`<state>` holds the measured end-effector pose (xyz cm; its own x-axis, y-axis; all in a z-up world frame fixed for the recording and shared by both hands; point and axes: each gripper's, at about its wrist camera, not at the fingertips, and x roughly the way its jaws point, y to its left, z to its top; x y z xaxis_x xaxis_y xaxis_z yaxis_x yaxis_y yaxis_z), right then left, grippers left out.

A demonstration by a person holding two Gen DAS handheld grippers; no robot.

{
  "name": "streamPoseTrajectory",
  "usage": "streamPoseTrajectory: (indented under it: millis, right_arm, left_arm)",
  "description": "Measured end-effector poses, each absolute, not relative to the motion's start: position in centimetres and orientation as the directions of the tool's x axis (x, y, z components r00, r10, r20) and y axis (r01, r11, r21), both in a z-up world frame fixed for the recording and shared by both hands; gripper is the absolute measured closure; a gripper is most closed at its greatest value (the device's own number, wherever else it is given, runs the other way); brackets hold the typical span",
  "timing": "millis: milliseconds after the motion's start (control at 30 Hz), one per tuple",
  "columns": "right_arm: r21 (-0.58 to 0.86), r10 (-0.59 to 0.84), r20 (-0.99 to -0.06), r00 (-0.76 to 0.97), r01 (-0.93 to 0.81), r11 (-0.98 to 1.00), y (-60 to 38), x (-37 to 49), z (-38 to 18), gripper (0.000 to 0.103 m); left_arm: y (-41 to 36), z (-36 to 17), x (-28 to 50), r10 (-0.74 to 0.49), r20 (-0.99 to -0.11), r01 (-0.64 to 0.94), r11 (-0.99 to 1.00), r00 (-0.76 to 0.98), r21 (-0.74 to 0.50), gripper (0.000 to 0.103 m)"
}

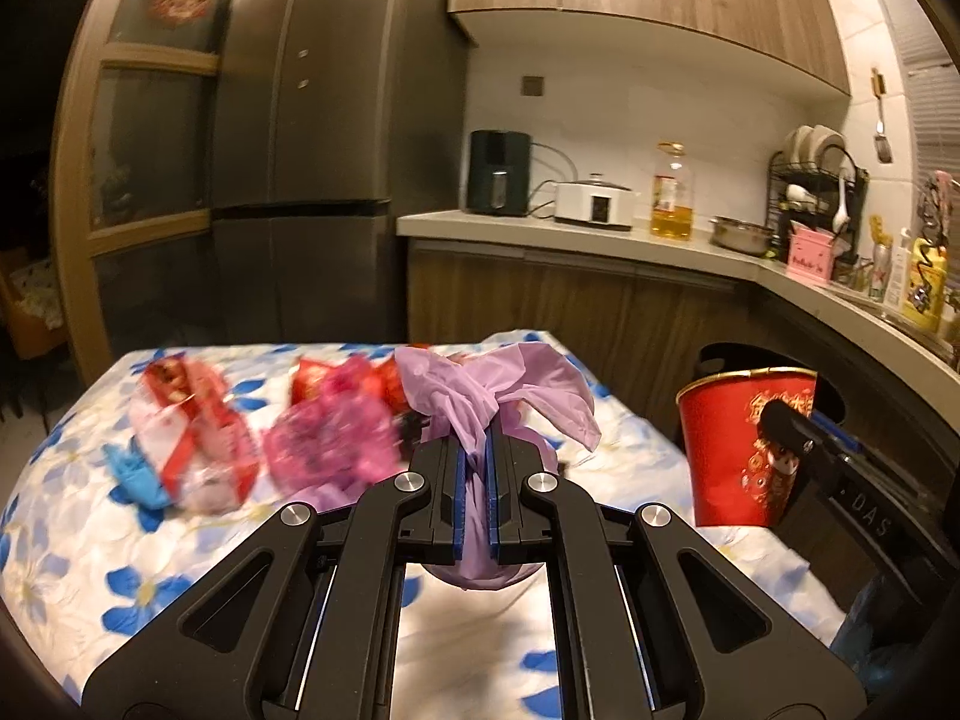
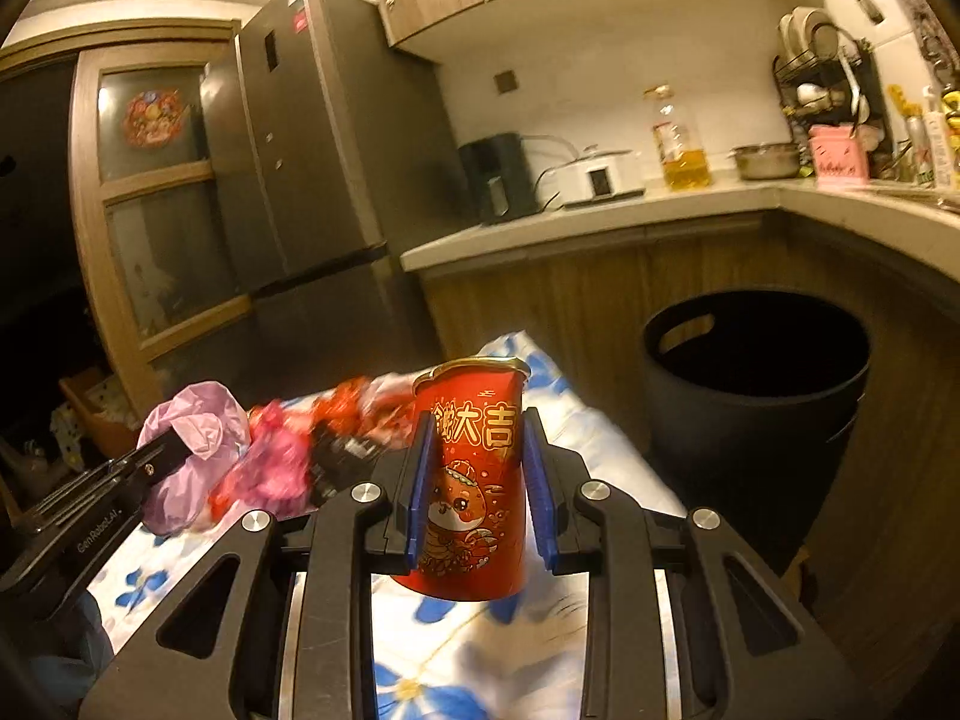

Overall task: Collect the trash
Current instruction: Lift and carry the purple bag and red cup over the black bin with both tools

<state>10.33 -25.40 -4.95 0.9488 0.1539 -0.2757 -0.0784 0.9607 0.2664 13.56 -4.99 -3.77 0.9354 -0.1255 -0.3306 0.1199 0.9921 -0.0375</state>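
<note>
- Left claw [image 1: 474, 450] pinches the lilac bag [image 1: 480, 402] just below its knot.
- Right claw [image 2: 477, 426] clamps the red cup [image 2: 471, 480] upright.
- Only the right wrist view shows the whole black bin [image 2: 756, 384].

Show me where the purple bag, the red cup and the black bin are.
purple bag [image 1: 480, 402]: left wrist view, on its knotted top above the pads.
red cup [image 2: 474, 468]: right wrist view, on its printed side between the pads.
black bin [image 2: 744, 414]: right wrist view, on its outer wall.
</note>
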Motion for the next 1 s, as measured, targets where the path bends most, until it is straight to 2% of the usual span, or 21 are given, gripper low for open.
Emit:
streamPoseTrajectory:
  millis: [533, 1000]
  right_arm:
    - [0.223, -0.118, -0.166, 0.979, 0.154, 0.963, -36.4, 11.6, -1.4, 0.074]
    - [0.225, -0.2, -0.147, 0.969, 0.23, 0.947, -41.1, 12.8, -1.5, 0.074]
  left_arm:
    - [-17.7, -0.5, 17.8, -0.346, -0.261, 0.355, 0.935, 0.901, -0.011, 0.099]
    - [-26.4, -1.0, 21.6, -0.452, -0.276, 0.464, 0.885, 0.848, -0.023, 0.099]
